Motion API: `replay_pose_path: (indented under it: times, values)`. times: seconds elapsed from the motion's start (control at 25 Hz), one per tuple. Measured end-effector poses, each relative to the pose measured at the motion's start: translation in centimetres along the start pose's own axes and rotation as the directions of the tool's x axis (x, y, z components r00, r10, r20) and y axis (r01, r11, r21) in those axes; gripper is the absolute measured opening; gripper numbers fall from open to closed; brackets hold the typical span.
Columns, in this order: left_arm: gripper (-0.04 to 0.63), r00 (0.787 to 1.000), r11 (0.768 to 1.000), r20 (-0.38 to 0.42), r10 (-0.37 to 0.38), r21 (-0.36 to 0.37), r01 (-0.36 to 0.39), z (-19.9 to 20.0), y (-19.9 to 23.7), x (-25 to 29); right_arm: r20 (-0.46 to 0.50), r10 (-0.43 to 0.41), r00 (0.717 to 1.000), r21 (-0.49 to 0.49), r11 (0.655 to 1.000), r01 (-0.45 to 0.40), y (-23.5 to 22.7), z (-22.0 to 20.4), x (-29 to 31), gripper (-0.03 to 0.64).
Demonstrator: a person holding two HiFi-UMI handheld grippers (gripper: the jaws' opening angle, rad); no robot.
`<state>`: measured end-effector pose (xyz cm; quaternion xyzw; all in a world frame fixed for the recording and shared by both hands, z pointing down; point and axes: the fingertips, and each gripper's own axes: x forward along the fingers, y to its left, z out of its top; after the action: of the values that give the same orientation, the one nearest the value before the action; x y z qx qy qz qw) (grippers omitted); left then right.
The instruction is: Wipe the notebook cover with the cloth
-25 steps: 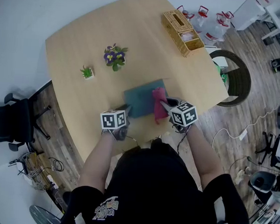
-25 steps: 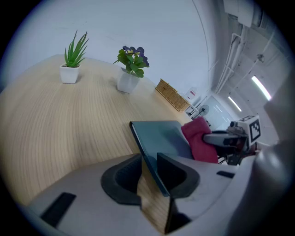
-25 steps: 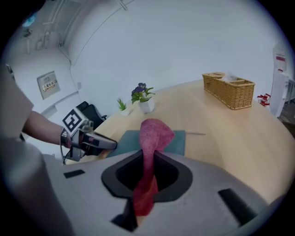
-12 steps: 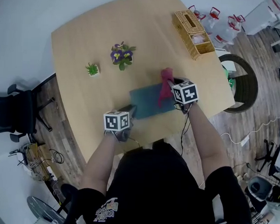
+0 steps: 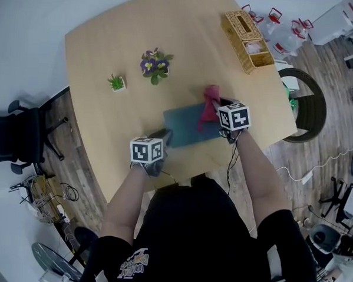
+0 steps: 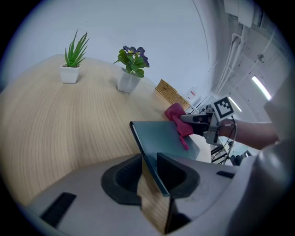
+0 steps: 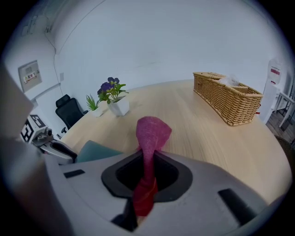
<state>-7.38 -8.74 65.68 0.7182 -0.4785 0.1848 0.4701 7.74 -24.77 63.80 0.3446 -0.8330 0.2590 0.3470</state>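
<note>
Your left tongs (image 5: 162, 137) pinch the notebook (image 5: 186, 125) near the desk's (image 5: 104, 51) front edge. Your right tongs (image 5: 218, 113) pinch the cloth (image 5: 210, 97). Bare desk lies beyond.

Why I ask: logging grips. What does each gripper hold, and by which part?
The left gripper clamps the notebook by its near corner edge; the right gripper pinches the pink cloth by one end.

Nothing is legible: the shirt print (image 5: 133, 265) and the wall notice (image 7: 29, 73) are too small to read.
</note>
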Motion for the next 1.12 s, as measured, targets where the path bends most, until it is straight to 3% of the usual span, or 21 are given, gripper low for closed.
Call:
replay_pose_path:
  times: [1.12]
  values:
    - [0.095,1.0,1.0,0.007,0.008,0.011,-0.008,-0.1,-0.2,-0.1,0.049,-0.034,0.998,0.18,0.983,0.025,2.2,-7.7,-5.8,0.056]
